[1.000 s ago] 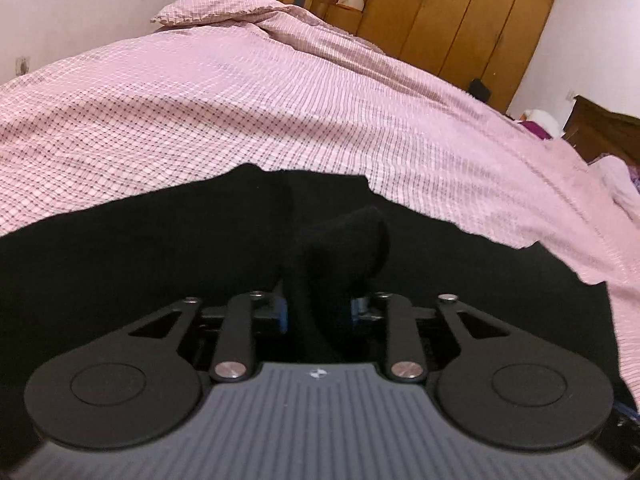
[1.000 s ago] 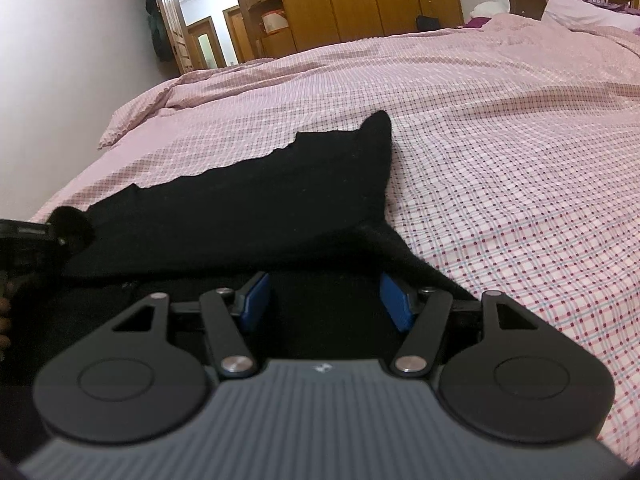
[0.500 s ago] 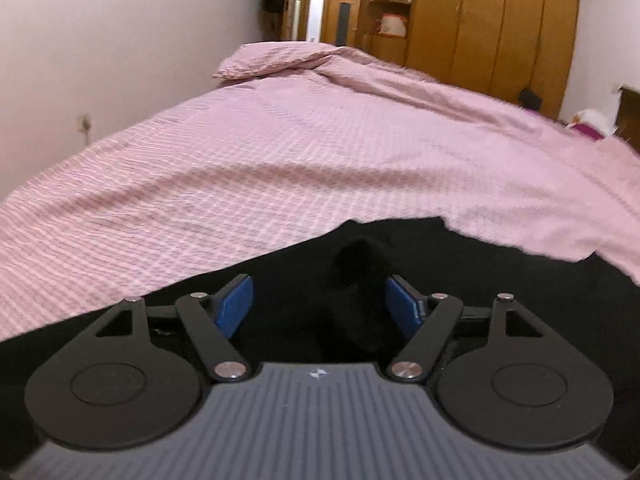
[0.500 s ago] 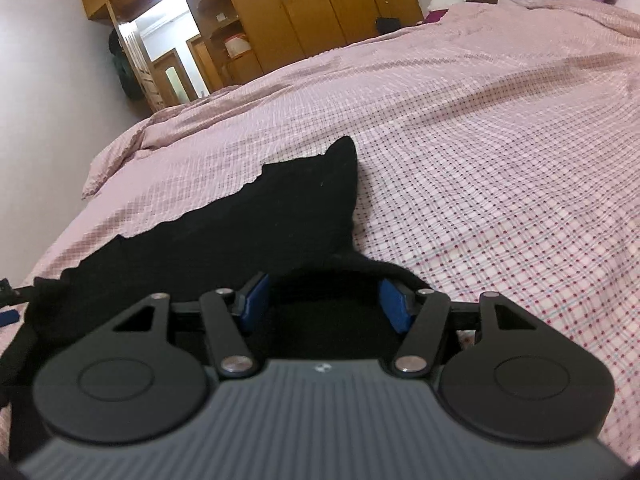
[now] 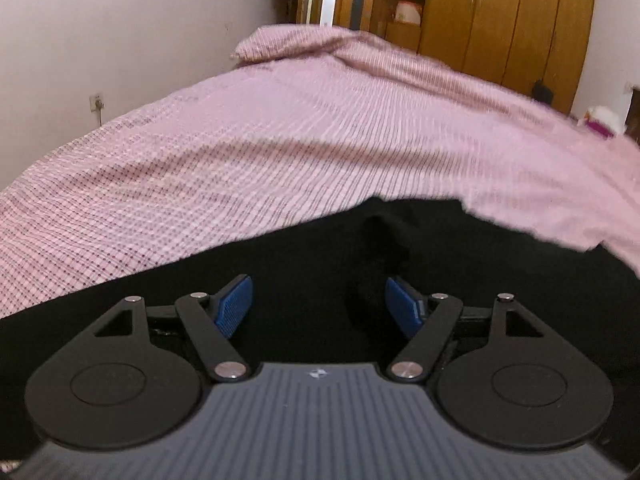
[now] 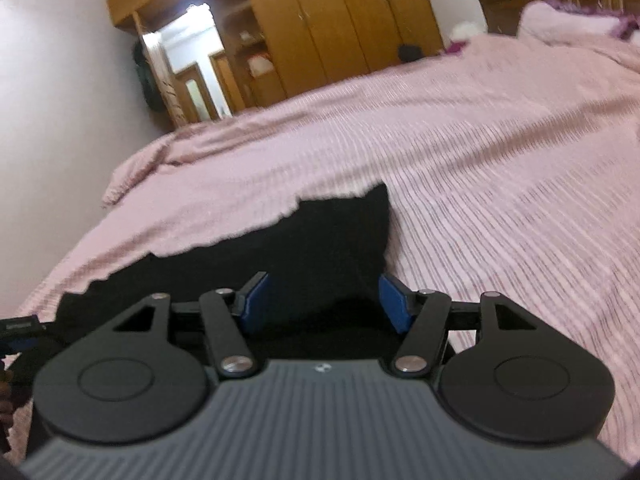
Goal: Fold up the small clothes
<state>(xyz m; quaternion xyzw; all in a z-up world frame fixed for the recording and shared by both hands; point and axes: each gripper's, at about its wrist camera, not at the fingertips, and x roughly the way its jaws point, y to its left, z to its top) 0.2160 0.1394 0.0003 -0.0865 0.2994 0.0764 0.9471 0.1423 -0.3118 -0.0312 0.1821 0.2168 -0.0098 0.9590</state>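
Well, we had both claws spread wide, left gripper point(image 5: 318, 306) and right gripper point(image 6: 322, 302) empty over the black garment point(image 6: 320, 240) on the pink checked bedspread point(image 5: 280, 140), only our left view caught its raised bump point(image 5: 380, 236), only the right its pointed far corner point(image 6: 378, 196).

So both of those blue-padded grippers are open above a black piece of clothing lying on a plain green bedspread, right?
Not quite: the bedspread is pink with a fine check, not plain green, as the left wrist view shows. The rest holds: left gripper and right gripper are open above the black garment.
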